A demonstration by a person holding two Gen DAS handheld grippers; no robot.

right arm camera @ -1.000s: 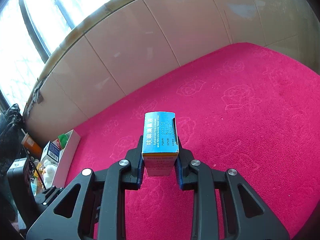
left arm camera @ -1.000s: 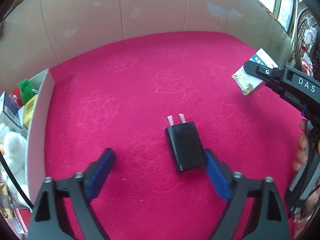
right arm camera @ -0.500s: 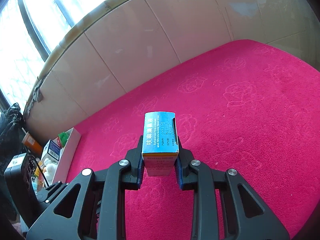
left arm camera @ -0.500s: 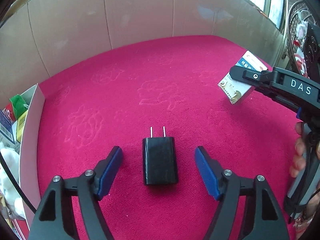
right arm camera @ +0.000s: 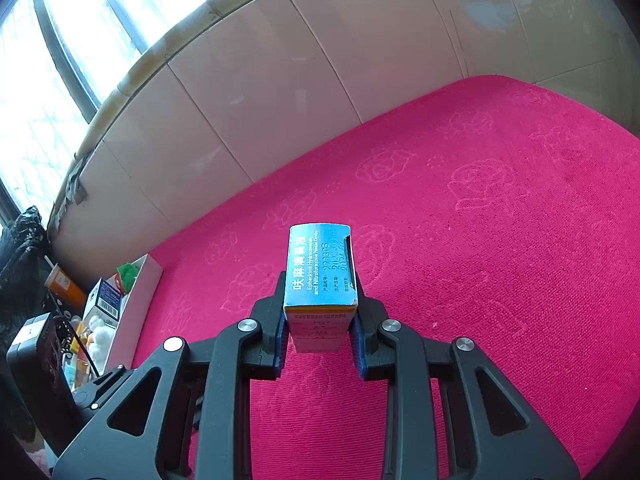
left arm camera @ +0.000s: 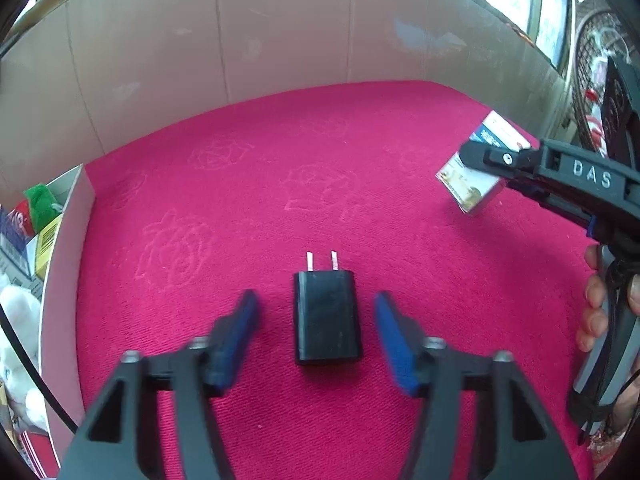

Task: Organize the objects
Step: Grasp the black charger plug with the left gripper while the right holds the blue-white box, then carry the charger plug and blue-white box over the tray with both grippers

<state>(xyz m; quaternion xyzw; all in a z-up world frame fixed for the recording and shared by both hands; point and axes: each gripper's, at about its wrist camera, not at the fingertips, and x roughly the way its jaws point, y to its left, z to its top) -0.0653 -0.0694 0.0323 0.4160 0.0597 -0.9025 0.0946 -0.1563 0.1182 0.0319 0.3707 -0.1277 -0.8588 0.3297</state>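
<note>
A black plug-in charger (left arm camera: 326,316) lies flat on the pink cloth, its two prongs pointing away from me. My left gripper (left arm camera: 316,308) is open, with one blue pad on each side of the charger and a gap to both. My right gripper (right arm camera: 320,312) is shut on a small blue medicine box (right arm camera: 320,272) and holds it above the cloth. The box also shows in the left wrist view (left arm camera: 476,172) at the right, held in the air.
A white box (left arm camera: 64,264) with several packets and a white plush toy stands at the left edge; it also shows in the right wrist view (right arm camera: 136,304). A beige tiled wall (left arm camera: 280,32) borders the back. The pink cloth (right arm camera: 500,240) spreads wide.
My left gripper has swung round to line up with the charger and its jaws have narrowed around it. The right gripper keeps holding the box with little movement.
</note>
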